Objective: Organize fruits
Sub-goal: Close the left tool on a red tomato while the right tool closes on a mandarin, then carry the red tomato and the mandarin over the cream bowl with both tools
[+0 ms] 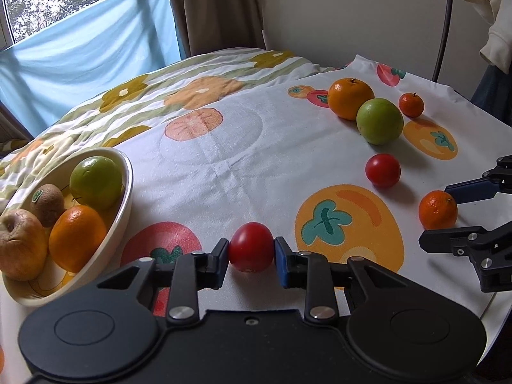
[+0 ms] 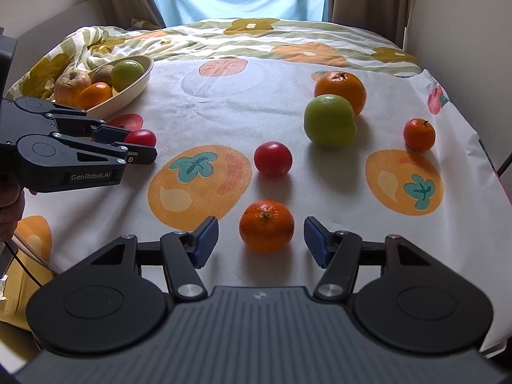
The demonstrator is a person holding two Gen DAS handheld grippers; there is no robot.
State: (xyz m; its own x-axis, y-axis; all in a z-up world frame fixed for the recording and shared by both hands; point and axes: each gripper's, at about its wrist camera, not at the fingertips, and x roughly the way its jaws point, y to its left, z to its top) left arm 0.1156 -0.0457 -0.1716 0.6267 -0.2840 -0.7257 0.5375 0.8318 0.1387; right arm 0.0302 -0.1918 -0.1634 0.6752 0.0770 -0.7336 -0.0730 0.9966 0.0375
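My left gripper [image 1: 251,253] is shut on a red tomato [image 1: 251,247], low over the cloth; it also shows in the right wrist view [image 2: 140,148] with the tomato [image 2: 142,137]. My right gripper [image 2: 261,239] is open, its pads on either side of a mandarin [image 2: 266,225] without touching it; in the left wrist view the gripper [image 1: 441,216] straddles the same mandarin [image 1: 437,209]. A cream bowl [image 1: 126,192] at left holds a green apple [image 1: 96,181], a kiwi [image 1: 47,204], an orange [image 1: 76,238] and a wrinkled apple [image 1: 20,248].
Loose on the fruit-print cloth: a second red tomato [image 2: 273,159], a green apple [image 2: 330,121], a large orange [image 2: 340,91], a small mandarin [image 2: 419,134]. The bowl [image 2: 140,81] sits far left. A rumpled quilt [image 2: 96,44] lies behind it.
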